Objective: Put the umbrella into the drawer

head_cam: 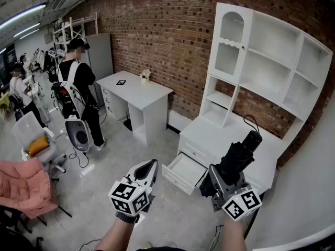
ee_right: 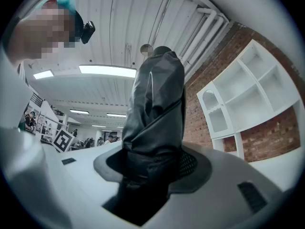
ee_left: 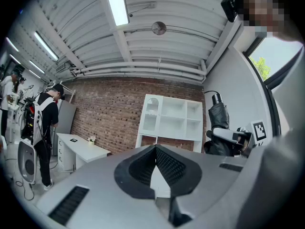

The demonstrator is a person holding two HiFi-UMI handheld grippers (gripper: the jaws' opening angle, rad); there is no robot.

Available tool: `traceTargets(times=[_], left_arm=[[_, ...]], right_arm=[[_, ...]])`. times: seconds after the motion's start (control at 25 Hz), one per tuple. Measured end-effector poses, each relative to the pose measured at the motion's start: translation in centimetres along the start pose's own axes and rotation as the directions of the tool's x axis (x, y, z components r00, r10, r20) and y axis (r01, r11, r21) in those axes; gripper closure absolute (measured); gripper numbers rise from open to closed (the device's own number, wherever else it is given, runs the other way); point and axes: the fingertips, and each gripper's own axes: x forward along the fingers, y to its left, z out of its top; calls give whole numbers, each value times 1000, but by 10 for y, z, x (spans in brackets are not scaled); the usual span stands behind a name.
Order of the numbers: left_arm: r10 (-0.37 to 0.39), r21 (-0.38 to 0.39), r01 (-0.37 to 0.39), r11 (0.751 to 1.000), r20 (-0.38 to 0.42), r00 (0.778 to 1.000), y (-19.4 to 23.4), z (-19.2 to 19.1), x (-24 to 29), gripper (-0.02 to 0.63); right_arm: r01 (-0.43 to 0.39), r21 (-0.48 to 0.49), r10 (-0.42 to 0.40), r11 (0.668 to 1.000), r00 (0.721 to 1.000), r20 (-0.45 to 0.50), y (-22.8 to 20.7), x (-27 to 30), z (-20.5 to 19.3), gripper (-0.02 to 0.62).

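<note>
A folded black umbrella [head_cam: 238,156] sticks up and away from my right gripper [head_cam: 222,175], which is shut on its lower part. In the right gripper view the umbrella [ee_right: 155,109] fills the space between the jaws of the right gripper [ee_right: 153,162]. Just ahead of both grippers, the top drawer [head_cam: 176,179] of the low white cabinet [head_cam: 220,135] stands pulled open and looks empty. My left gripper [head_cam: 149,167] hovers to the left of the drawer, shut with nothing in it. In the left gripper view, the tips of the left gripper [ee_left: 155,149] meet, and the umbrella [ee_left: 218,123] shows at the right.
A tall white shelf unit [head_cam: 267,61] stands on the cabinet against the brick wall. A white desk [head_cam: 138,90] is at the left, with a person in black [head_cam: 78,85] beside it. A chair with an orange cushion [head_cam: 37,143] and a pink cloth [head_cam: 23,184] lie at the far left.
</note>
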Motion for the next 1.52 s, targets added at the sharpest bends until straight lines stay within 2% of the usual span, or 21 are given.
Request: traceTargets(times=[0.48, 0.76, 1.2, 1.52], left_arm=[[45, 51, -44, 998, -12, 999, -22, 0, -12, 600], [53, 57, -53, 997, -11, 999, -27, -10, -20, 600], [45, 80, -43, 996, -16, 999, -62, -22, 11, 600], [42, 66, -40, 997, -23, 999, -53, -35, 36, 600]], right_arm=[[-30, -39, 29, 999, 999, -44, -2, -16, -1, 379], [-57, 12, 57, 998, 998, -41, 0, -27, -7, 379], [-57, 18, 58, 998, 997, -55, -35, -49, -11, 379], [-45, 41, 48, 998, 995, -82, -51, -41, -32, 379]])
